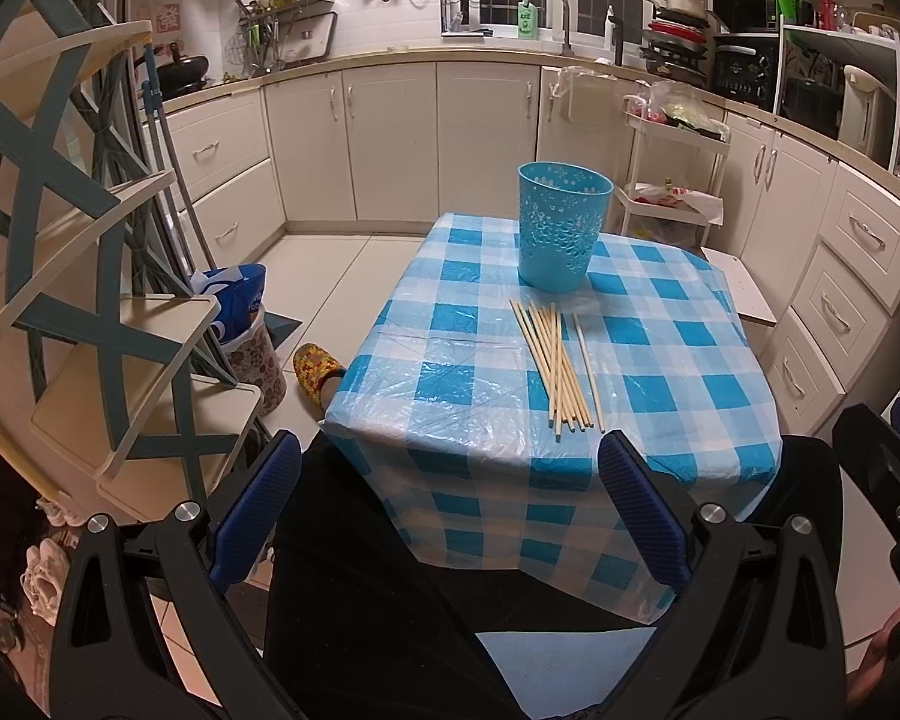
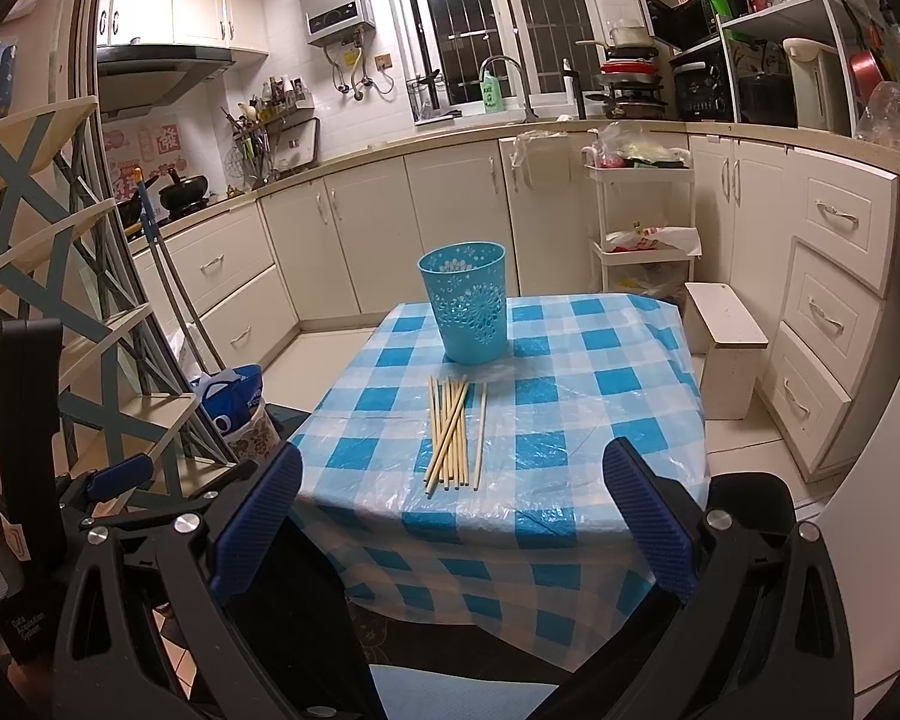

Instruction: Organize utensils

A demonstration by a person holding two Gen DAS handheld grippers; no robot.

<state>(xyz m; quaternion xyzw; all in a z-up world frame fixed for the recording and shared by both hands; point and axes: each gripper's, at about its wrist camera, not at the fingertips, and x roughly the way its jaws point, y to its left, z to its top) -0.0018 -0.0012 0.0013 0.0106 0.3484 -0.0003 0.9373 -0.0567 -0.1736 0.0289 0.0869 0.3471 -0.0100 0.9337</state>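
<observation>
While both claws hang short of worktop (image 2: 570, 420), left claw (image 1: 450, 504) and right claw (image 2: 453, 510) gape wide, empty. Chopsticks (image 2: 453, 435) lie loose just before blue cup (image 2: 468, 303). Step: approach. Next probably: pinch sticks, drop upright in cup.

Pale wooden chopsticks (image 1: 561, 369) lie loosely bundled just before an upright blue perforated cup (image 1: 561, 228).

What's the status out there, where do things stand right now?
Left tool and right tool open, empty, short of the table. Chopsticks loose on the checked cloth, blue cup upright behind them. Nothing in the way.
</observation>
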